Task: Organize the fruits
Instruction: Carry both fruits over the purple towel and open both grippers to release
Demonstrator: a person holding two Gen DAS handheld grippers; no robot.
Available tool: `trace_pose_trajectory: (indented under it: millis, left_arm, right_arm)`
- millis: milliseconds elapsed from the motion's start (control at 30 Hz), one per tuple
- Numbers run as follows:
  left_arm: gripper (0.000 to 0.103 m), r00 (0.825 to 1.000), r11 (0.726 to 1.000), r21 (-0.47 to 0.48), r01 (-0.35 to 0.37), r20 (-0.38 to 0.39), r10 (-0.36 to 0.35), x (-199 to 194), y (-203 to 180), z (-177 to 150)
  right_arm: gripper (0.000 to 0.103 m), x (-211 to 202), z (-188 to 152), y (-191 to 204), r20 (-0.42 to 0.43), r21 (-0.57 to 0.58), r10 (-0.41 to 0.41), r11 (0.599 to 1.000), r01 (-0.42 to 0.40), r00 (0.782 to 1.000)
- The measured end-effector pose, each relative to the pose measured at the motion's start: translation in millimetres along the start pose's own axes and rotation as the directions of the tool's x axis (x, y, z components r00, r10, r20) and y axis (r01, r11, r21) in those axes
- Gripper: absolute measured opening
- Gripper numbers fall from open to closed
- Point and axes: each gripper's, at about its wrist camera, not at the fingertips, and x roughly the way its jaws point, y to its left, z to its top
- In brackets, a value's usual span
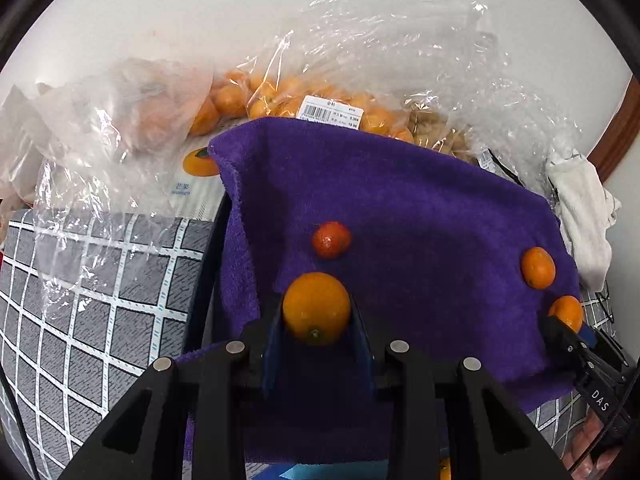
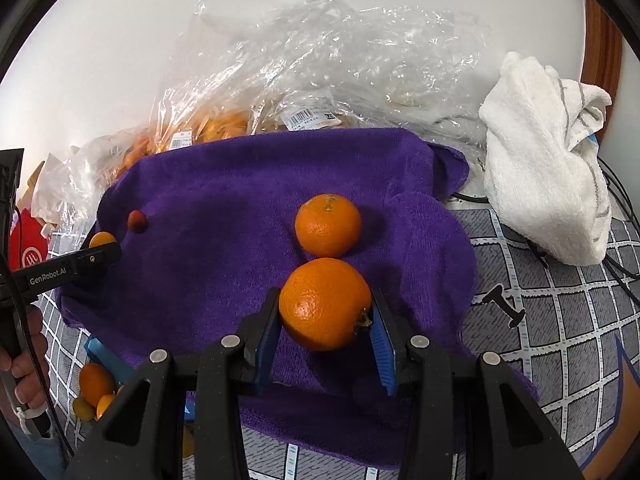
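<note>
- The left gripper point(image 1: 317, 316) is clamped on a small round orange point(image 1: 317, 308) with a smooth, faintly dimpled skin; its black fingers point(image 1: 269, 320) with blue pads press the fruit on both sides, just above the cloth.
- The right gripper point(image 2: 325, 312) grips a larger tangerine point(image 2: 325, 303), glossy and pebbled, with a dry stem stub against the right blue ribbed pad.
- Both fruits sit over a purple towel point(image 1: 420, 208), a soft, fuzzy terry cloth spread with rumpled edges over a grey quilted cover point(image 1: 80, 300) printed with a white grid.
- On the towel lie 2 more loose fruits: a second tangerine point(image 2: 328, 225), round with its stem end up, just beyond the held one in the right wrist view, and a small reddish fruit point(image 1: 331, 240) just beyond the left gripper's orange.
- Behind the towel lie crinkled clear plastic bags point(image 1: 400, 60); one holds many small orange fruits point(image 1: 240, 100) and bears a white barcode label point(image 1: 332, 113).
- A crumpled white towel point(image 2: 548, 152), thick and looped, lies at the right, beside the purple one.
- A hand point(image 2: 24, 364) holds the left gripper's handle.
</note>
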Motion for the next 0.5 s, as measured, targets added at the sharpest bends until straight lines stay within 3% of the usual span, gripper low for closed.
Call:
trace_pose_trajectory:
  millis: [300, 500]
  left_arm:
    - [0.031, 1.0, 0.999, 0.033, -0.015, -0.019, 0.015, 0, -1, -4]
    - [0.042, 0.999, 0.999, 0.02, -0.038, -0.019, 0.038, -21, 6, -9]
  right_arm:
    - [0.043, 1, 1, 2, -0.006, -0.007, -0.01, 1.0, 0.01, 1.0]
    - [0.061, -17, 3, 2, 0.051, -0.004, 0.011, 1.0, -0.01, 0.999]
